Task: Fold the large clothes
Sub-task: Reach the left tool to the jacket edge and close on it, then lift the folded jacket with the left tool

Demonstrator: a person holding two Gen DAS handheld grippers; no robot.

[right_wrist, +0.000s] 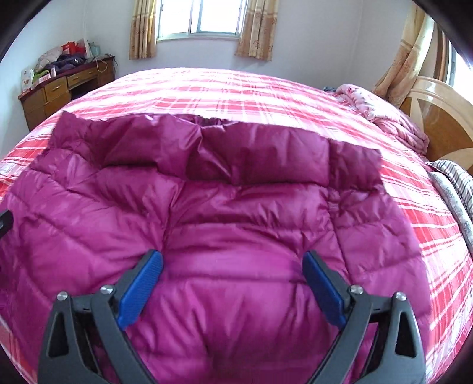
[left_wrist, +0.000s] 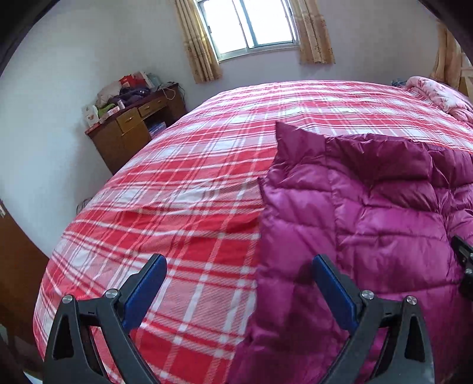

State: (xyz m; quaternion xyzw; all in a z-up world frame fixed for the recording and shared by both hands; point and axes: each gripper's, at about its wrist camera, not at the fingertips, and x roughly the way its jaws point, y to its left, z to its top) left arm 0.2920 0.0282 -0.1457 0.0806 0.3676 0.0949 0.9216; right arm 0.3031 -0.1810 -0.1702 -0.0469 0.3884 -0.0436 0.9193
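From the left wrist, the left gripper [left_wrist: 238,267] hangs with its blue-padded jaws spread wide and nothing between them, above the spot where the left edge of the magenta down jacket [left_wrist: 369,224] meets the bed cover [left_wrist: 183,189]. The cover is a red, pink and white plaid that spans the whole bed and shows a few soft wrinkles beside the jacket. The jacket lies flat on the right part of the bed, its darker collar end pointing toward the window [left_wrist: 249,25], which is flanked by tan curtains [left_wrist: 198,44]. A brown wooden desk [left_wrist: 133,130] piled with clothes and boxes stands against the pale wall at left, and a pink floral quilt [left_wrist: 443,94] is bunched at the far right corner. From the right wrist, the right gripper [right_wrist: 232,267] is likewise released, jaws wide apart over the middle of the jacket and clasping no fabric. Here the jacket fills the near half of the bed, with plaid showing beyond it and to its right. A pale wooden headboard [right_wrist: 443,118] rises at right, with a striped cloth [right_wrist: 456,183] just in front of it.
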